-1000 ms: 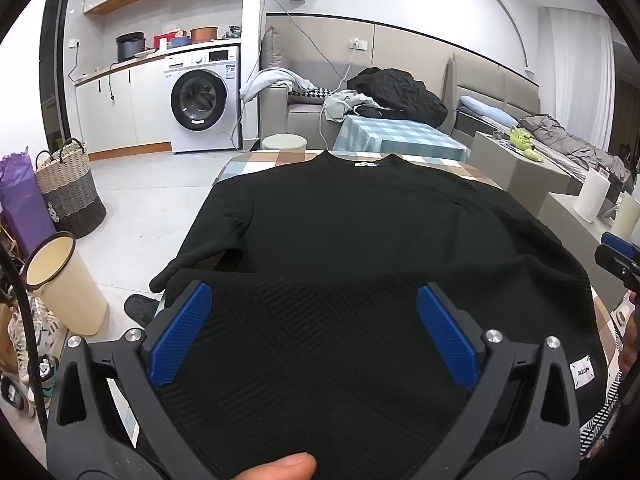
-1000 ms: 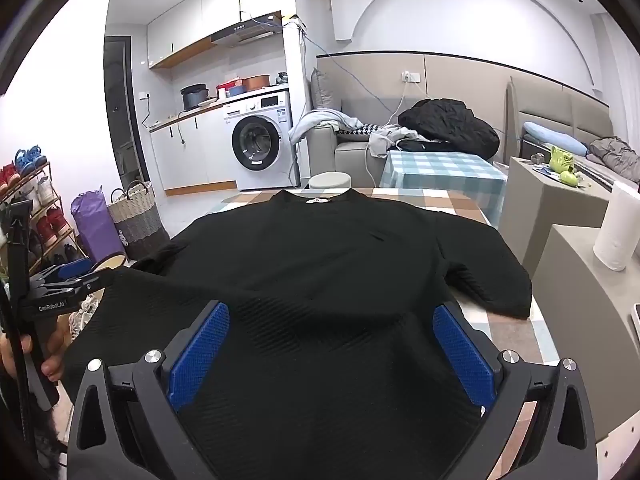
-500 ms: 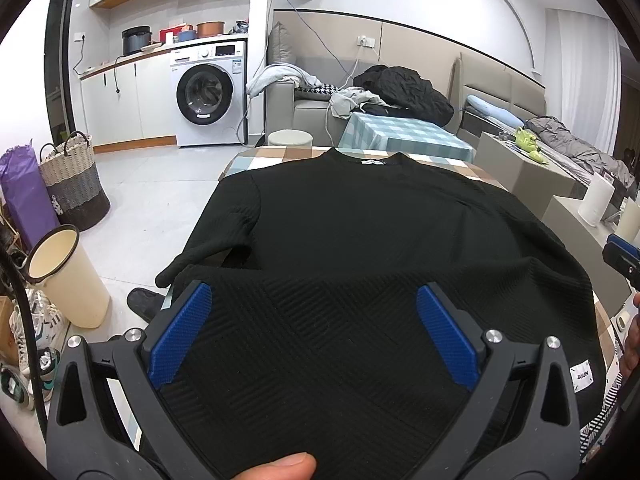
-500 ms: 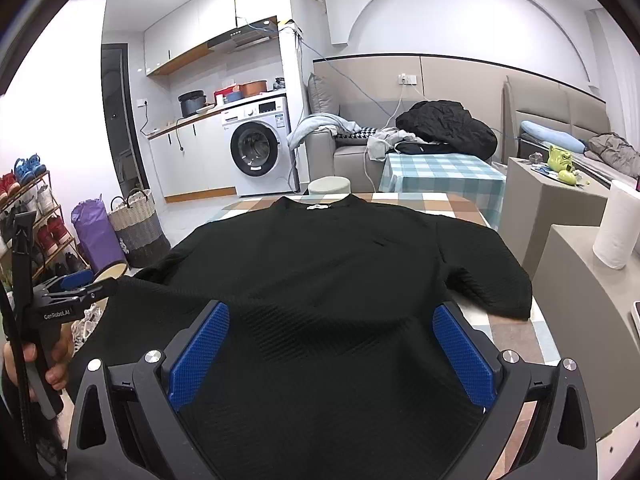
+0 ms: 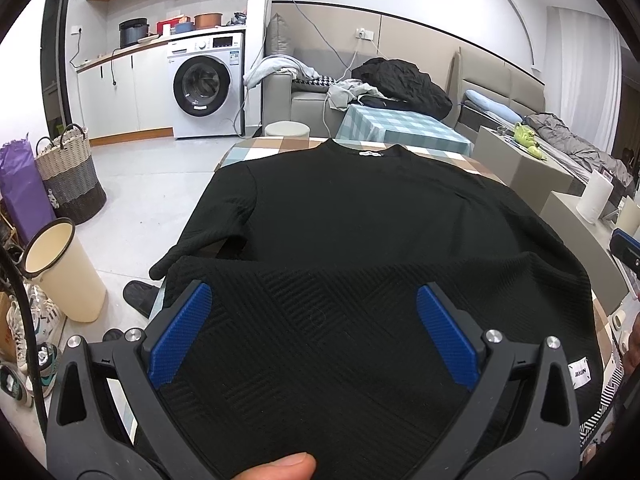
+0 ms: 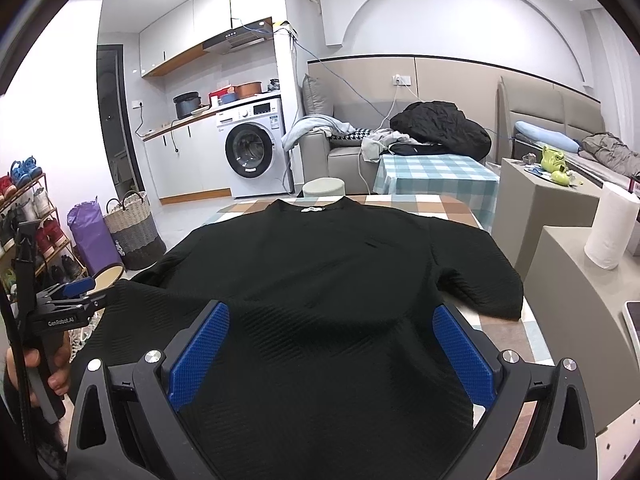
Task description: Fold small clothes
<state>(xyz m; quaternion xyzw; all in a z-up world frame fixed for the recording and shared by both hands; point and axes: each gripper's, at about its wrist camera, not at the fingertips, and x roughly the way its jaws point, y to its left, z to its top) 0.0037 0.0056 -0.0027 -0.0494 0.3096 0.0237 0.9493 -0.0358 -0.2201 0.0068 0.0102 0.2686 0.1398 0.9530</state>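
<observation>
Over the black sweater (image 5: 352,216), left gripper (image 5: 314,332) and right gripper (image 6: 330,344), both spread wide, empty.

Even, bright indoor light is filling both views, and the white walls (image 6: 460,20) are glowing palely. The black shirt (image 5: 360,220) is swallowing detail, with only its weave showing near the lens. Fisheye bending is curving the edges into dark vignetted corners. Focus is staying sharp throughout.

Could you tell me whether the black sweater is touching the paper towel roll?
Apart. The right wrist view shows bare table and grey counter between the black sweater and the paper towel roll.
</observation>
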